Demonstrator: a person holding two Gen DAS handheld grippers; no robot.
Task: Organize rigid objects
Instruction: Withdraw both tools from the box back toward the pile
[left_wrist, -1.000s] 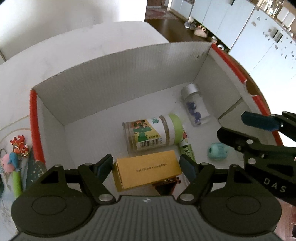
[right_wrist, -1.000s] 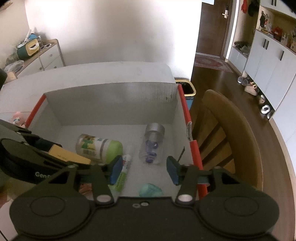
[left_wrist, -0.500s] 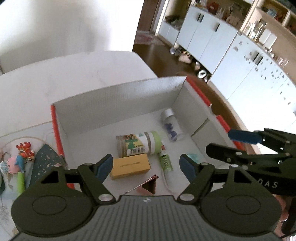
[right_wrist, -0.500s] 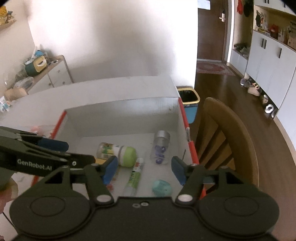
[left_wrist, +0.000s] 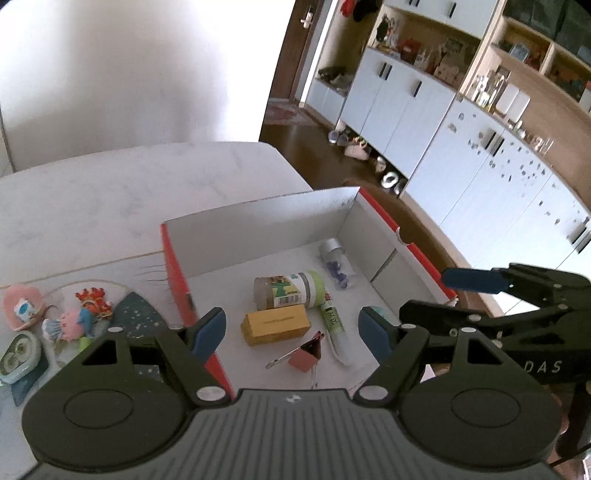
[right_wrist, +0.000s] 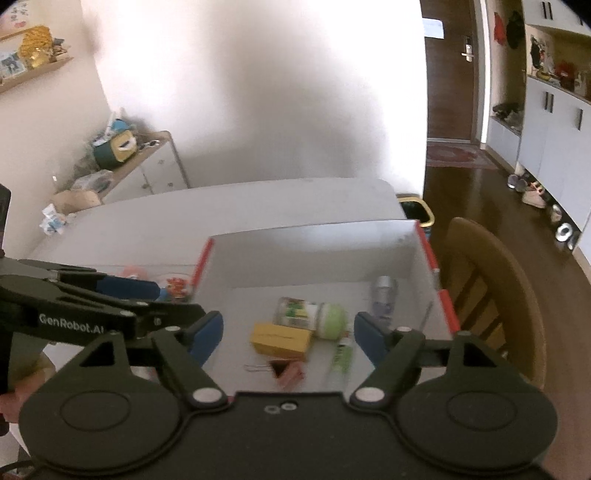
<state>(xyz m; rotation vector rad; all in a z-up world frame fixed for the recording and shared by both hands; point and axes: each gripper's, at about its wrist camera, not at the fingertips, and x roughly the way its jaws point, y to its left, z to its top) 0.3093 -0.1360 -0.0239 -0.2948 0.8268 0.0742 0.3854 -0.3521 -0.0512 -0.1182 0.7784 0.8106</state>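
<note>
A white box with red edges (left_wrist: 258, 218) (right_wrist: 314, 254) sits on the table. Inside lie a yellow box (left_wrist: 275, 326) (right_wrist: 282, 339), a jar with a green lid (left_wrist: 290, 290) (right_wrist: 312, 315), a green-labelled tube (left_wrist: 334, 325) (right_wrist: 341, 360), a clear bottle with a silver cap (left_wrist: 334, 264) (right_wrist: 384, 293), a pink binder clip (left_wrist: 304, 356) (right_wrist: 290, 373) and a teal item (left_wrist: 378, 312). My left gripper (left_wrist: 291, 332) is open and empty, high above the box. My right gripper (right_wrist: 288, 334) is open and empty, also above it.
Soft toys and small trinkets (left_wrist: 74, 317) lie on the table left of the box. A wooden chair (right_wrist: 487, 291) stands to the right of the table. White cabinets (left_wrist: 461, 147) line the far wall. A low dresser (right_wrist: 140, 173) stands at the back left.
Both grippers have risen and pulled back from the box, so the box and its contents look smaller. The yellow box lies inside, free of the left gripper. Both stay open.
</note>
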